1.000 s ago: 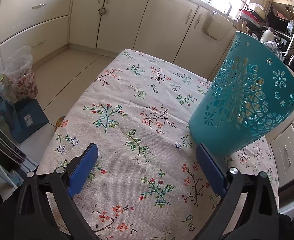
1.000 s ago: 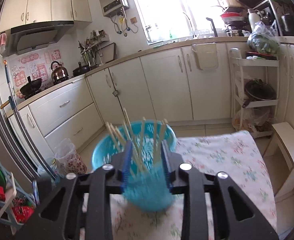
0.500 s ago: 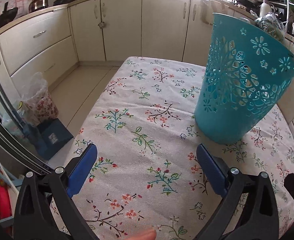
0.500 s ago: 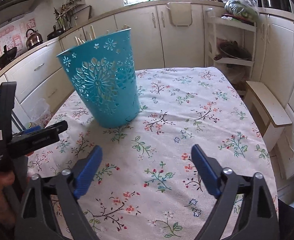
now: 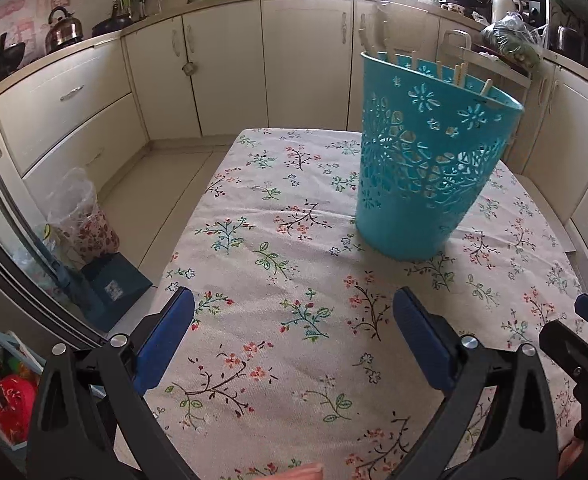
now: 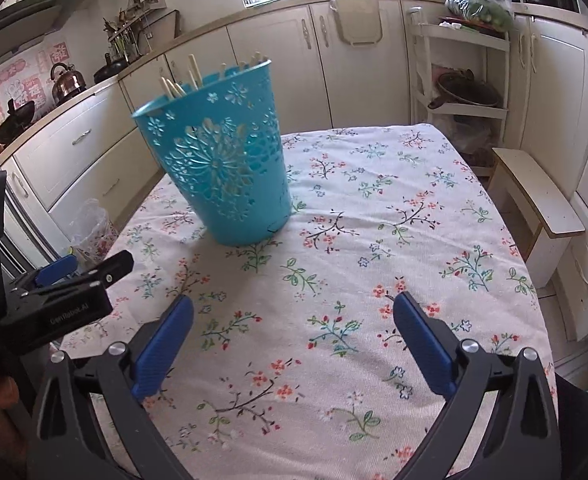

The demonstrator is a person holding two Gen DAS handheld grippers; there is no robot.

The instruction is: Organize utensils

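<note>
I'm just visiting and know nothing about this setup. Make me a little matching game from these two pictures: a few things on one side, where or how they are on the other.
Things:
1. teal basket
2. chopsticks
3. left gripper
4. kettle

States:
A. on the counter
B. open, holding nothing
C. standing on the floral tablecloth
D. sticking up out of the basket

Pairs: 1-C, 2-D, 3-B, 4-A
</note>
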